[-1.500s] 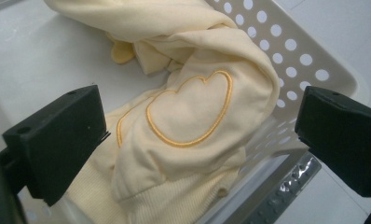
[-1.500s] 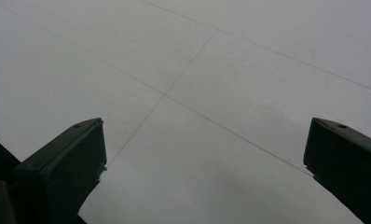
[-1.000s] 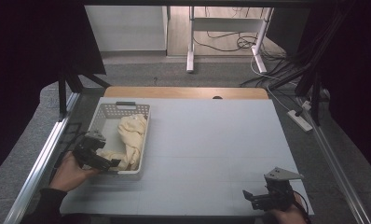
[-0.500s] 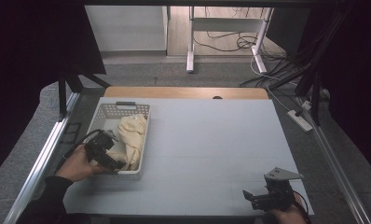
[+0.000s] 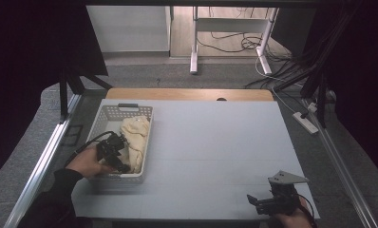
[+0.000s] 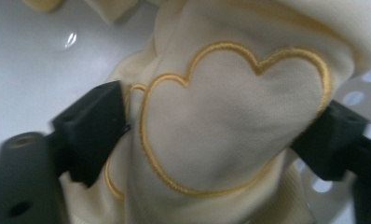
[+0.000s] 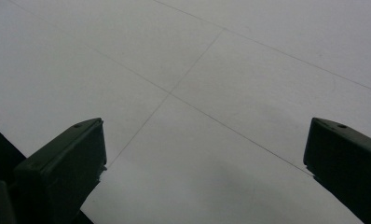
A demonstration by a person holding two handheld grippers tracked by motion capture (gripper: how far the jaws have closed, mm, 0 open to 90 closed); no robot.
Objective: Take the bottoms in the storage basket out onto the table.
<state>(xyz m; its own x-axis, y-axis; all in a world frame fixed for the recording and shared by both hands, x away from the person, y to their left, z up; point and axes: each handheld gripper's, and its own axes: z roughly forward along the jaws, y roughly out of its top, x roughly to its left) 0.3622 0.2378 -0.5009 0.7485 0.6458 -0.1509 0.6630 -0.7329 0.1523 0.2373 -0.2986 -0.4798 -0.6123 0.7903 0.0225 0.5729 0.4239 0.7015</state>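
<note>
The left gripper (image 5: 117,156) has just been closing its jaws around a fold of the cream garment (image 6: 230,116), and both pads seem to touch the cloth beside its embroidered heart, though the close blur leaves the bite uncertain. The garment lies bunched in the white basket (image 5: 112,112) at the table's left. A shallow pinch could slip off, or the basket could lift too. The right gripper (image 5: 260,203) rests wide open, well apart.
</note>
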